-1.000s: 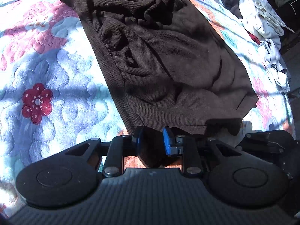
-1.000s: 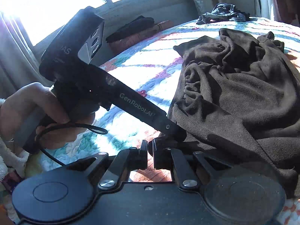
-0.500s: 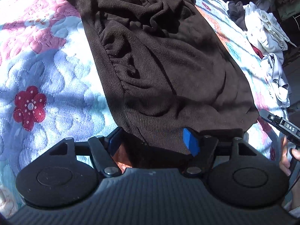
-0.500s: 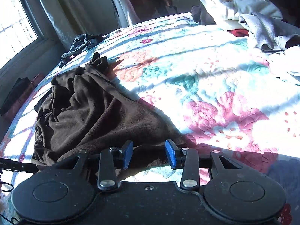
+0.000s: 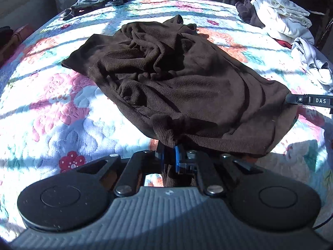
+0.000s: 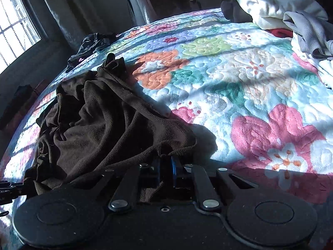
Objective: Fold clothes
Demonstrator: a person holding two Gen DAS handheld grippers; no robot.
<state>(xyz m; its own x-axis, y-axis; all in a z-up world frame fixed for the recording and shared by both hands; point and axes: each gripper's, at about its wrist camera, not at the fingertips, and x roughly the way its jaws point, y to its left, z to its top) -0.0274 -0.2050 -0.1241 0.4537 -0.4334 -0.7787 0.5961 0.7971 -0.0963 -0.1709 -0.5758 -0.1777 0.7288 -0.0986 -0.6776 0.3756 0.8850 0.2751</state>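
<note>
Both hand-held grippers, left (image 5: 169,156) and right (image 6: 166,166), sit clamped on the brown garment's (image 5: 177,83) near-edge corners; thin pinches could slip, dropping it rumpled onto the bed (image 5: 62,114).

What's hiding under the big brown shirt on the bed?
Around the brown shirt only the flowery quilt shows, so it lies on that. Anything beneath its crumpled middle is covered. Both claws pinch its near edge.

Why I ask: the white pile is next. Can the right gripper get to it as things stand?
Probably not yet: the right gripper is shut on the brown garment. Bare quilt lies between it and the white clothes.
</note>
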